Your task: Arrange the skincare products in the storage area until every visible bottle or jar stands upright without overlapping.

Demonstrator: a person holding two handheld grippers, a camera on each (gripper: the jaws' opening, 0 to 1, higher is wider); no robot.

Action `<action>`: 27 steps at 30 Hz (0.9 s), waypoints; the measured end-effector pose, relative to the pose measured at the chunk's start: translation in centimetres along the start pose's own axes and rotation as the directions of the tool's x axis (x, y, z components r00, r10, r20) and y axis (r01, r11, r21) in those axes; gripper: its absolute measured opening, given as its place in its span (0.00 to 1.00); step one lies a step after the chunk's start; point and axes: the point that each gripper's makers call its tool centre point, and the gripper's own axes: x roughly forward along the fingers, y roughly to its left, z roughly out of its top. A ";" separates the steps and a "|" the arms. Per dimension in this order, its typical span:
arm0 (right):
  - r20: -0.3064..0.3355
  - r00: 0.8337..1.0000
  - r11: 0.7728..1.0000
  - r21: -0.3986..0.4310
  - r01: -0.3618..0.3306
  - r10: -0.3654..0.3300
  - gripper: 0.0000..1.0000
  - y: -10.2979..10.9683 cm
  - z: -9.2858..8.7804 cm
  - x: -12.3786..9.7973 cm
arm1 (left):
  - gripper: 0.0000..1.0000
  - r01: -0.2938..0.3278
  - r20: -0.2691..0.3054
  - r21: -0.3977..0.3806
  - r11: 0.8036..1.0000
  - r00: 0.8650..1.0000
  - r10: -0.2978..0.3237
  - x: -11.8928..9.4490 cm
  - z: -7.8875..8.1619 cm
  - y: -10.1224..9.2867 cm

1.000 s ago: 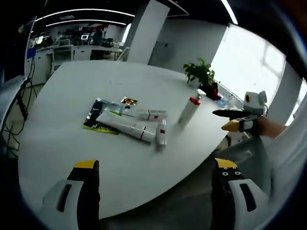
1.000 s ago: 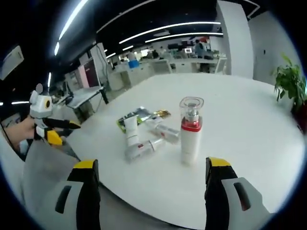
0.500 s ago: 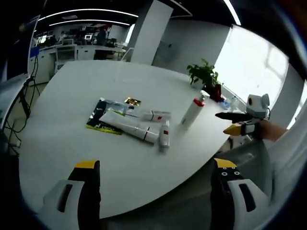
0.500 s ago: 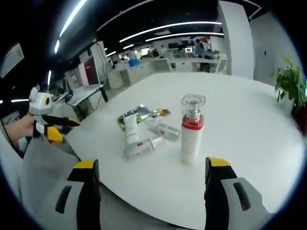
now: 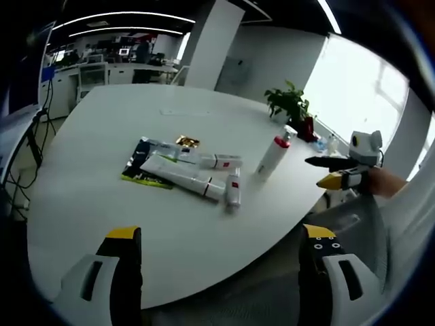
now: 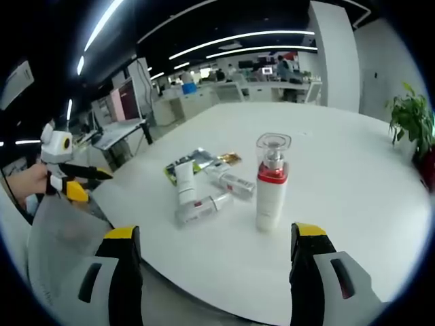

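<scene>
Well off the counter (image 5: 102, 204), the left gripper (image 5: 221, 272) hovers level with its jaws spread wide and nothing between them; the near rim of the white top curves just ahead of the jaw tips. Ahead of it, toward the middle of the top, lie the tubes (image 5: 197, 178) in a loose cluster, all on their sides, the long white one partly on a dark sachet (image 5: 139, 170). Right of them the pump bottle (image 5: 273, 153) stands upright, close to the counter's right-hand edge. Further right, beyond that edge, the right gripper (image 5: 325, 171) is held out in a hand (image 5: 380, 182), pointing left toward the bottle.

In the right gripper view, that gripper's own jaws (image 6: 214, 261) are likewise spread wide and empty, short of the rim. The pump bottle (image 6: 270, 182) stands just ahead, slightly right of centre, apart from the lying tubes (image 6: 204, 197) to its left. Bare white surface stretches behind and to the right of the bottle. At far left the left gripper (image 6: 85, 183) hangs off the counter's edge.
</scene>
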 end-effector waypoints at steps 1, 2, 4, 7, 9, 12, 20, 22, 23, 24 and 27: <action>0.001 1.000 1.000 0.001 0.000 0.000 0.90 0.0 0.0 0.0 | 0.89 0.003 -0.006 0.003 1.000 1.000 -0.003 0.0 -0.1 0.1; 0.001 1.000 1.000 0.002 -0.001 0.001 0.90 0.0 0.0 0.0 | 0.89 0.011 -0.013 0.009 1.000 1.000 -0.011 0.0 -0.2 0.0; 0.001 1.000 1.000 0.003 -0.004 0.004 0.89 0.0 0.0 0.0 | 0.91 0.020 -0.031 0.015 1.000 0.999 -0.020 0.3 -0.5 -0.2; 0.000 1.000 1.000 0.003 -0.004 0.004 0.89 0.0 -0.1 0.0 | 0.91 0.027 -0.038 0.013 1.000 0.999 -0.027 0.5 -0.6 -0.2; 0.002 1.000 1.000 0.005 -0.002 0.002 0.89 0.0 0.0 0.0 | 0.91 0.031 -0.034 -0.009 0.999 0.999 -0.032 0.6 -0.5 -0.3; 0.005 1.000 1.000 0.010 -0.002 0.002 0.89 0.0 0.0 0.0 | 0.91 0.023 -0.039 -0.023 0.999 0.999 -0.024 1.0 -0.3 -0.4; 0.001 1.000 1.000 0.003 -0.011 0.011 0.89 0.1 -0.1 0.1 | 0.90 0.003 -0.050 0.001 1.000 0.999 -0.003 2.0 0.9 0.0; 0.002 1.000 1.000 -0.005 -0.011 0.011 0.89 0.1 -0.1 0.0 | 0.90 0.004 -0.056 0.005 1.000 0.998 -0.004 2.4 1.2 -0.1; 0.002 1.000 1.000 -0.006 -0.015 0.015 0.89 0.2 -0.1 0.0 | 0.90 0.002 -0.060 0.009 1.000 0.998 -0.002 2.6 1.3 0.1; 0.002 1.000 1.000 -0.007 -0.017 0.017 0.89 0.2 -0.1 0.0 | 0.91 0.000 -0.064 0.009 1.000 0.998 0.000 2.8 1.3 0.1; -0.001 1.000 1.000 -0.007 -0.019 0.019 0.89 0.2 -0.2 0.1 | 0.90 -0.007 -0.072 0.000 1.000 0.997 0.007 3.3 1.5 0.2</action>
